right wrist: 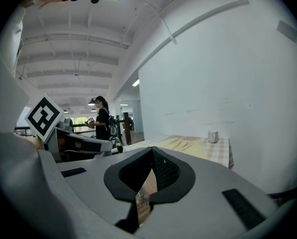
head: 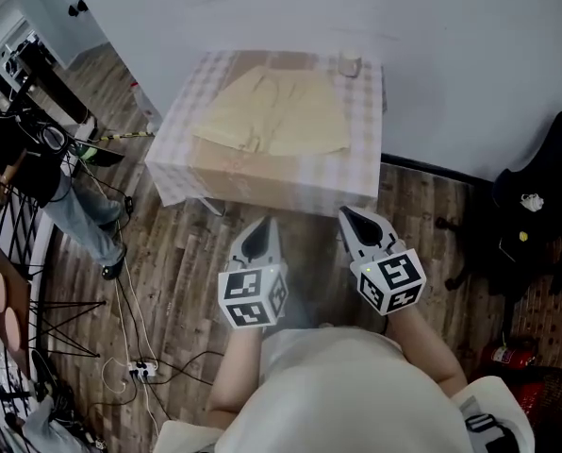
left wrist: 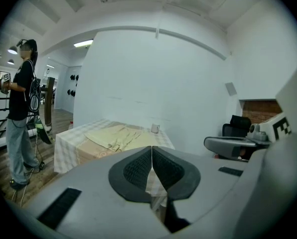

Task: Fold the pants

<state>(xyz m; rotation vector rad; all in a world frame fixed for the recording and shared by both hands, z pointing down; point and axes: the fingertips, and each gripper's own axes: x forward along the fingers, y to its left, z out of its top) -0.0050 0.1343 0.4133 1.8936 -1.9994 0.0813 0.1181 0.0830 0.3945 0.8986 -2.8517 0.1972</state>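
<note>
Head view: pants (head: 276, 111) lie flat on the bench (head: 356, 173) at upper centre, a cup (head: 349, 64) at its upper right corner, a person (head: 83, 215) at left, left gripper (head: 261, 226) and right gripper (head: 355, 217) below, jaws closed, empty.

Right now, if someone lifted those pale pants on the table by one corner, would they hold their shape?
Probably not: the pants lie flat with soft creases, so they would likely droop. They look thin, so probably light. Pushed, they may bunch on the tablecloth.
</note>
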